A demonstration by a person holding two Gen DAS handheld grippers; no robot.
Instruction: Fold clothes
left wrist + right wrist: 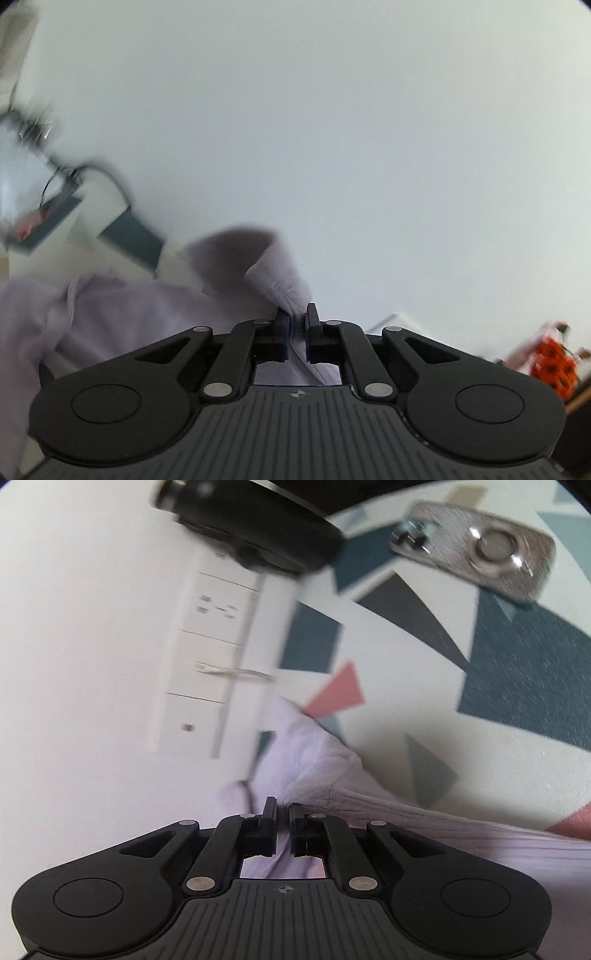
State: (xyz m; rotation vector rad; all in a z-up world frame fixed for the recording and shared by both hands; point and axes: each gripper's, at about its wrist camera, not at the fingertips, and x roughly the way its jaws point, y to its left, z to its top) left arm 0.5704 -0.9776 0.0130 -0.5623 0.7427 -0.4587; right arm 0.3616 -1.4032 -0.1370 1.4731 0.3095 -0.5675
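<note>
Pale lilac ribbed cotton garment is pinched by left gripper and right gripper — lift evenly, keep edge taut.

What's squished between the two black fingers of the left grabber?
A fold of the pale lilac garment sits pinched between the left gripper fingers, seen in the left wrist view.

A cloth with geometric patches covers the surface; the lilac garment lies on it.
</note>
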